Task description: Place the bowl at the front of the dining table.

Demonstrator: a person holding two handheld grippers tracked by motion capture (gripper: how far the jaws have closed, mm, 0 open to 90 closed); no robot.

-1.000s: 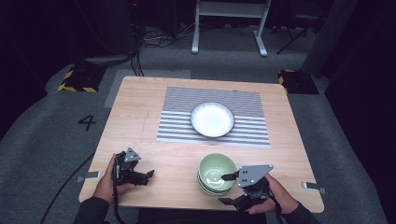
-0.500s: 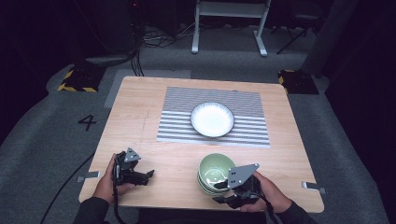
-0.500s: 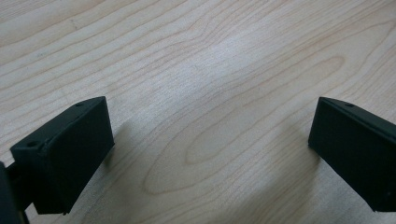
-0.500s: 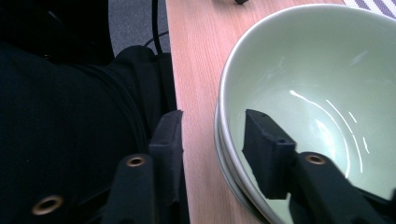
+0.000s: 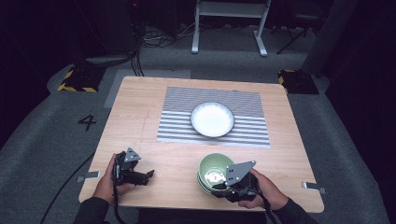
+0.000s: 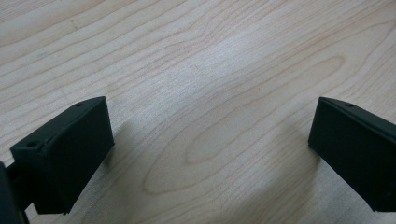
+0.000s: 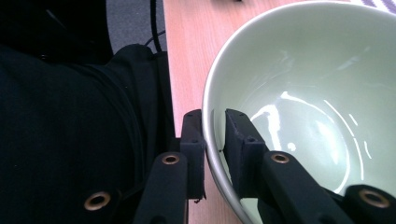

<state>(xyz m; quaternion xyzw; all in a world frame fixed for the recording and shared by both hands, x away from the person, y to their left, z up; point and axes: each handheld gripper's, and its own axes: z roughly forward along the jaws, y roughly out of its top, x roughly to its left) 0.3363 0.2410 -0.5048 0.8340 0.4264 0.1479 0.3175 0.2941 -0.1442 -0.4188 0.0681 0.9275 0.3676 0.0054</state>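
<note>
1. Seen from the high view, the pale green bowl (image 5: 214, 172) sits near the front edge of the wooden table (image 5: 140, 126), right of the middle. The right gripper (image 5: 218, 187) meets its near rim, held in the person's right hand (image 5: 264, 189). The left gripper (image 5: 147, 175) rests low over bare wood at the front left, in the left hand (image 5: 105, 182), well apart from the bowl. Farther back, a white plate (image 5: 212, 119) lies on a striped mat (image 5: 177, 119).

2. Along the left gripper view, the left gripper (image 6: 210, 144) has its jaws spread wide over the table's wood grain (image 6: 210, 70), with nothing between them.

3. Along the right gripper view, the right gripper (image 7: 214, 140) has just been closing, and its jaws now clamp the green bowl's rim (image 7: 299, 102), one pad outside the wall and one inside. A dark sleeve (image 7: 70, 130) lies to the left, beside the table edge (image 7: 180, 56).
</note>
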